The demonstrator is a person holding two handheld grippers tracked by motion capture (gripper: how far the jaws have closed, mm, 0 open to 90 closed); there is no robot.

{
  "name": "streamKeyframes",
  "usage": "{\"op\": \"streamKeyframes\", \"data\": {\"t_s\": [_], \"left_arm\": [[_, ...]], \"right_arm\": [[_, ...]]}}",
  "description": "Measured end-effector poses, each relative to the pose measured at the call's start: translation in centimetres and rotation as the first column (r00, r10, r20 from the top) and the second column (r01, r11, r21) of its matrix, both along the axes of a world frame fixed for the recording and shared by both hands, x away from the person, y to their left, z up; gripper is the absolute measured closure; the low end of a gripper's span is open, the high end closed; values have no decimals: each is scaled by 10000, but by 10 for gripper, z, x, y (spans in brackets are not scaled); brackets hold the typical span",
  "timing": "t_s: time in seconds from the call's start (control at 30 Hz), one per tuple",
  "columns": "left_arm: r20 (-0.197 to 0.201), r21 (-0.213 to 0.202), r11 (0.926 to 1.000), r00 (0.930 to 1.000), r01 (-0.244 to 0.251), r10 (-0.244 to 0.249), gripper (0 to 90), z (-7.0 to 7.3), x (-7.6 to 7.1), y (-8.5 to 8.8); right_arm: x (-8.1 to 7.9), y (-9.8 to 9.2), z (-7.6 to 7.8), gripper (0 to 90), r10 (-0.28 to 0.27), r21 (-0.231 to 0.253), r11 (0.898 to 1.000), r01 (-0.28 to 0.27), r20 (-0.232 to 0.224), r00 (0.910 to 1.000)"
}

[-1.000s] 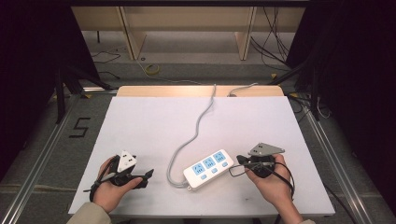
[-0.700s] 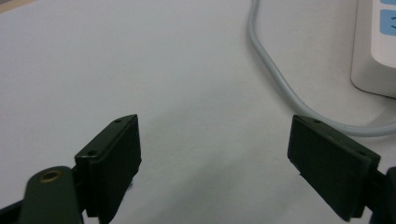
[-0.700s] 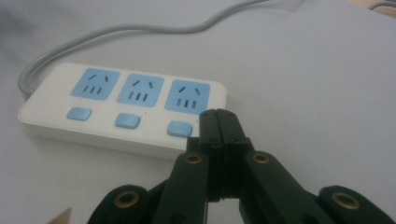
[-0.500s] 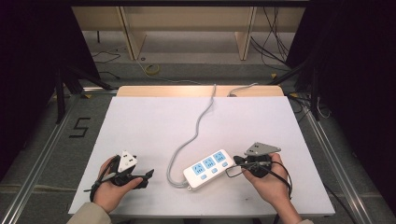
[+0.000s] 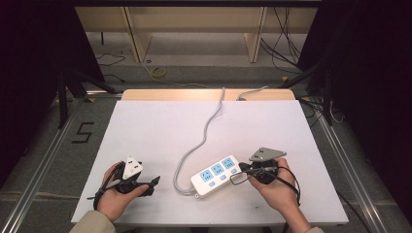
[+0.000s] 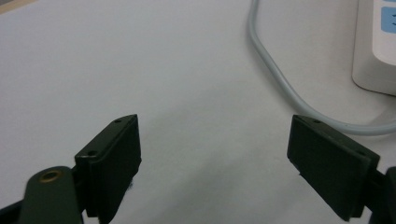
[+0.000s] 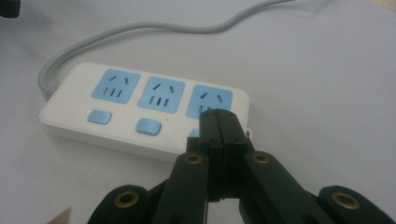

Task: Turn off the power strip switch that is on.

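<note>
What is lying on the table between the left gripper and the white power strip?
In the high view, only the power strip's grey cable loops between the left gripper and the power strip; otherwise the table there is bare.

The table (image 5: 160, 121) is bare across its far half and left side, giving open room there. The power strip (image 5: 214, 175) lies near the front edge, and its cord (image 5: 204, 131) snakes up the middle to the far edge, splitting left from right. The right gripper (image 5: 236, 178), jaws pressed together, sits at the strip's right end. The left gripper (image 5: 154, 182), jaws wide, has bare tabletop between it and the cord's loop.
</note>
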State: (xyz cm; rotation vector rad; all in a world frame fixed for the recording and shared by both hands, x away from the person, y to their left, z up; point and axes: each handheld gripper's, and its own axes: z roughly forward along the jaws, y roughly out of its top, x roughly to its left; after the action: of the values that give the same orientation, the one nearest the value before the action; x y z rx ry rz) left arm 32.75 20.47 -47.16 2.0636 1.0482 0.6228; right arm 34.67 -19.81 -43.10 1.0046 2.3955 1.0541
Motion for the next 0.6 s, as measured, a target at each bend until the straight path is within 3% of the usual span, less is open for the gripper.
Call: {"op": "streamKeyframes", "data": {"t_s": [0.6], "left_arm": [[69, 85, 10000, 10000, 12, -13, 172, 0, 0, -1]], "right_arm": [[2, 5, 3, 900, 183, -136, 9997, -186, -185, 9997]]}}
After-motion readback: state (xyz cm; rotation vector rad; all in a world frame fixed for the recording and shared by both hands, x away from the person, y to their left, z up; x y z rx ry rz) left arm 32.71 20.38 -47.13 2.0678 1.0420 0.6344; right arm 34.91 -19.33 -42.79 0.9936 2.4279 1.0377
